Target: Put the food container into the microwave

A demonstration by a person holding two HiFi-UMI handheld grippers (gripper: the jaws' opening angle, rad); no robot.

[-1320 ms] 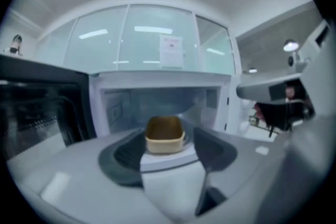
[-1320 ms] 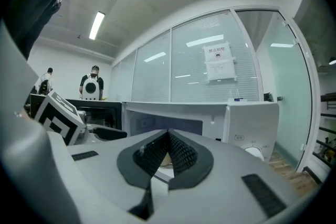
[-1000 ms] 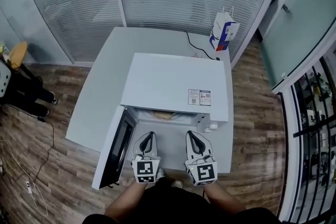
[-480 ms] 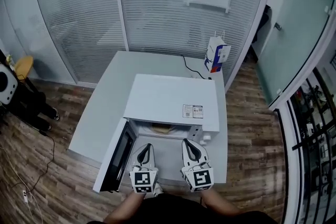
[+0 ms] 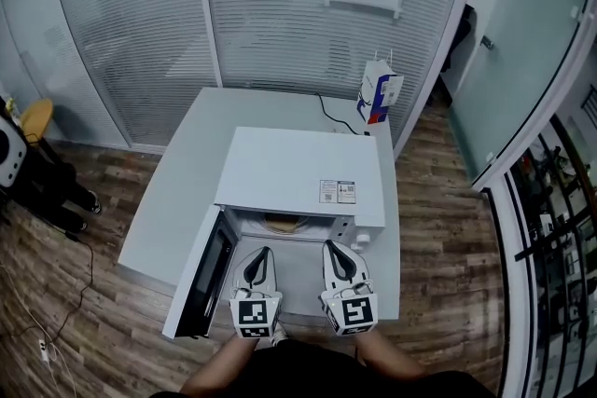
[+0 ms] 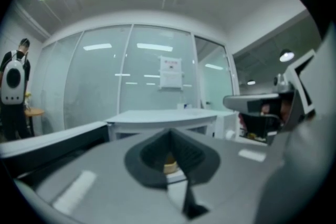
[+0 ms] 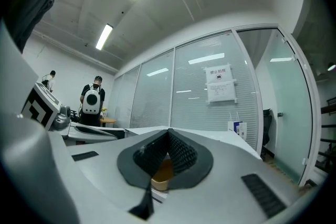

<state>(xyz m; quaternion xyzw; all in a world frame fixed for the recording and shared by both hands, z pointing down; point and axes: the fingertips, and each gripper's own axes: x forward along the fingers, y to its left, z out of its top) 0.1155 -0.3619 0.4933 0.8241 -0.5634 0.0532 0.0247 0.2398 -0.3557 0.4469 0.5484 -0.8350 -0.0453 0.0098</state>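
Inside the microwave (image 5: 298, 174) on the white bench (image 5: 173, 200), the tan food container (image 5: 283, 222) sits at the front of the cavity, with the door (image 5: 207, 280) swung open to the left. Just before the opening, 2 claws hover side by side: left claw (image 5: 262, 254) closed on nothing, right claw (image 5: 338, 252) closed too, empty.

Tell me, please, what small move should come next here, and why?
Probably swing the left gripper out to the left, round the outer face of the open door, ready to push it shut. The food container seems to sit already inside the microwave, and both the left gripper and the right gripper hold nothing, fingers together, in front of the opening.
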